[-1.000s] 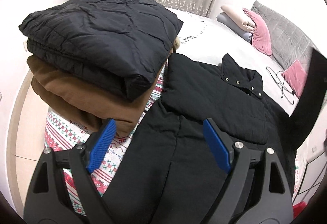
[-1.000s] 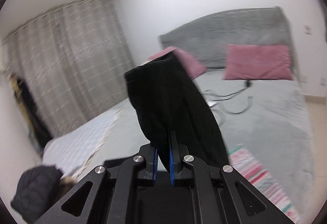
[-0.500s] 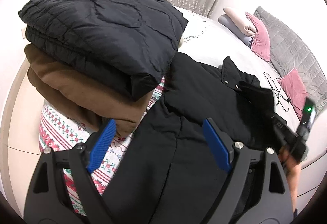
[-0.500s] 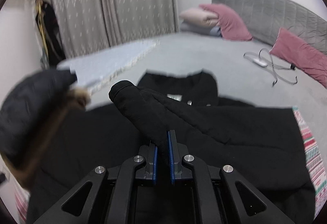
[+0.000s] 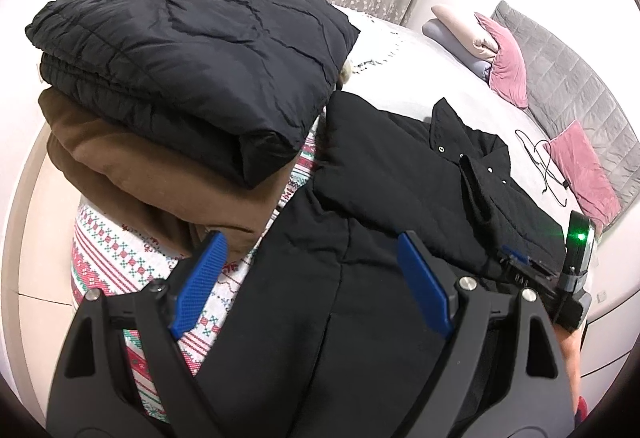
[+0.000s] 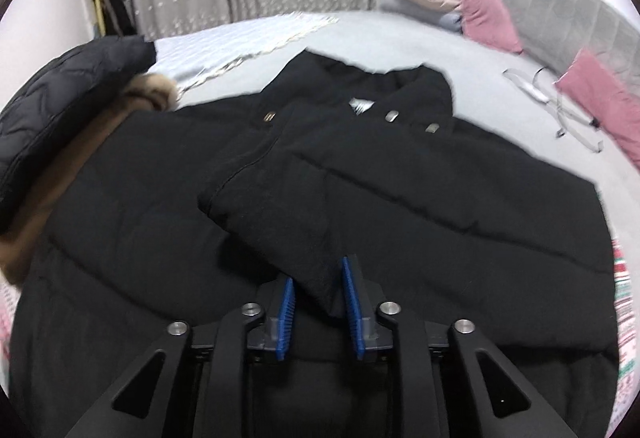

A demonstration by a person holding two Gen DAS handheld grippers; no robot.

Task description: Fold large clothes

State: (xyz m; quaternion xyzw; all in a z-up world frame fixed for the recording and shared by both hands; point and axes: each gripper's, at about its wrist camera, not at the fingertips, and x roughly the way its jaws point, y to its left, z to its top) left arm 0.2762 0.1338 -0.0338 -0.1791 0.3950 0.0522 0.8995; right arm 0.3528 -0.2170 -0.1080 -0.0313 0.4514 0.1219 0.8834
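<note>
A black padded coat [image 5: 360,198] lies spread on the bed, collar toward the headboard; it also shows in the right wrist view [image 6: 160,198]. Its right sleeve [image 6: 288,206] is folded across the chest. My right gripper [image 6: 318,278] has its jaws parted around the sleeve cuff, which still lies between the blue pads. The right gripper also shows in the left wrist view [image 5: 516,262] at the coat's right side. My left gripper [image 5: 308,278] is open and empty above the coat's lower left part.
A stack of folded clothes, a black quilted jacket [image 5: 192,58] on a brown garment [image 5: 140,174], stands at the left on a patterned blanket [image 5: 120,258]. Pink pillows [image 5: 508,66], a cable [image 5: 540,158] and the grey headboard [image 5: 580,78] lie at the far right.
My right gripper swung the sleeve down from the air and laid it across the coat's chest, then its jaws parted. The left gripper stayed open and barely moved.
</note>
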